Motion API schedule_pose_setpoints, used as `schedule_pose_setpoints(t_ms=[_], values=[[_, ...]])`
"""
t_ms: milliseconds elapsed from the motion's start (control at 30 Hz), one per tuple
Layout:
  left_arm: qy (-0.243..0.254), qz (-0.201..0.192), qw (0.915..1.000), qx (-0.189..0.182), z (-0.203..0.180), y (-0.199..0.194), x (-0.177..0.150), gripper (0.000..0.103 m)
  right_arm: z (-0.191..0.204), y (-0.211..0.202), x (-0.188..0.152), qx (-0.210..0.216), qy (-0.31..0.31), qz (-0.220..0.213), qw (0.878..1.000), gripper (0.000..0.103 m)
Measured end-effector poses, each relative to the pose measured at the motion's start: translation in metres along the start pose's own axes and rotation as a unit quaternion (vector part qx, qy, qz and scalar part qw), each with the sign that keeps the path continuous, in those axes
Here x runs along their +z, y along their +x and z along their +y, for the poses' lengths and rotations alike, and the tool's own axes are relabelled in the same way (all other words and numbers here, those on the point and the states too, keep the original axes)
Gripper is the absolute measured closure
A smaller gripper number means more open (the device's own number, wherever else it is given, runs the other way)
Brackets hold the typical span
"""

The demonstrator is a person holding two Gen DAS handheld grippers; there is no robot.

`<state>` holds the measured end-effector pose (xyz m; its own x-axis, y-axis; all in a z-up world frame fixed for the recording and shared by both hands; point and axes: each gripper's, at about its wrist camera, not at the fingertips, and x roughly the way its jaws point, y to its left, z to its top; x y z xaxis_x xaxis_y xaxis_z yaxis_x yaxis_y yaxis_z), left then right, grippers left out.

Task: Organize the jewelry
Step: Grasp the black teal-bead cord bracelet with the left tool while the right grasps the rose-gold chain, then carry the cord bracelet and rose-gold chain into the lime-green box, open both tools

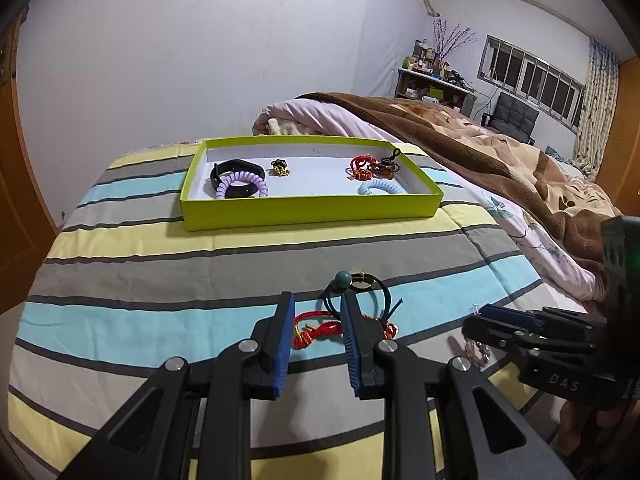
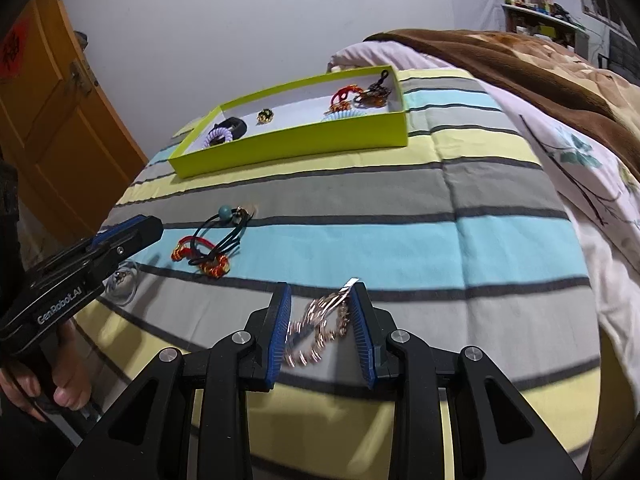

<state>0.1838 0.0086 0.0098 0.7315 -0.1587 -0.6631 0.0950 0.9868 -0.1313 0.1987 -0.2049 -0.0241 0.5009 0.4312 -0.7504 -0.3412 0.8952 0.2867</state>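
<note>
Two grippers hang low over a striped bed (image 2: 440, 216). Nearest, the right gripper (image 2: 320, 312) has its blue fingers (image 2: 280, 320) spread apart, and a blurry pink-gold chain bracelet (image 2: 316, 328) sits between them. I cannot tell if the fingers touch it. The left gripper (image 1: 318, 320) is spread too, with nothing pinched. A red cord bracelet (image 1: 320, 330) lies on the bed between its fingers. A dark hair tie (image 1: 362, 286) with a green bead (image 1: 343, 278) lies over the red cord, just past the tips. A clear ring-shaped thing (image 2: 124, 286) lies near the left gripper's side.

Farther back sits a green tray (image 1: 312, 210). At its left end a purple coil tie (image 1: 242, 184) lies on a black band (image 1: 236, 170). A small gold piece (image 1: 280, 168) is in the middle. At the right end are a red cord (image 1: 360, 168), brown beads (image 1: 384, 168) and a light blue coil tie (image 1: 378, 187). Behind the tray is a brown blanket (image 1: 460, 136).
</note>
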Motion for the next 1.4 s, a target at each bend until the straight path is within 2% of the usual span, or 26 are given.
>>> schedule_pose_setpoints(t_ms=[400,467,633,700,767,867,1400], values=[[0.003,0.034,0.9994,0.001,-0.003,0.027,0.005,0.078,0.016,-0.001,-0.006,-0.028,-0.045,0.011,0.999,0.072],[0.000,0.042,0.9991,-0.001,-0.003,0.032,0.006,0.079,0.014,-0.001,-0.006,-0.030,-0.044,0.010,0.999,0.080],[0.013,0.055,0.9984,0.003,-0.009,0.040,0.006,0.079,0.011,-0.003,-0.007,-0.022,-0.039,0.007,0.999,0.081],[0.018,0.065,0.9977,0.006,-0.011,0.047,0.007,0.084,0.011,-0.003,-0.007,-0.019,-0.041,0.006,0.999,0.081],[0.028,0.071,0.9970,0.009,-0.015,0.052,0.006,0.094,0.012,-0.005,-0.008,-0.016,-0.042,0.006,0.999,0.081],[0.040,0.068,0.9969,0.011,-0.019,0.050,0.006,0.101,0.010,-0.007,-0.010,-0.012,-0.043,0.004,0.999,0.081],[0.035,-0.001,0.9992,-0.018,-0.024,-0.006,0.008,0.101,0.006,-0.037,-0.013,-0.001,-0.036,-0.034,0.999,0.081]])
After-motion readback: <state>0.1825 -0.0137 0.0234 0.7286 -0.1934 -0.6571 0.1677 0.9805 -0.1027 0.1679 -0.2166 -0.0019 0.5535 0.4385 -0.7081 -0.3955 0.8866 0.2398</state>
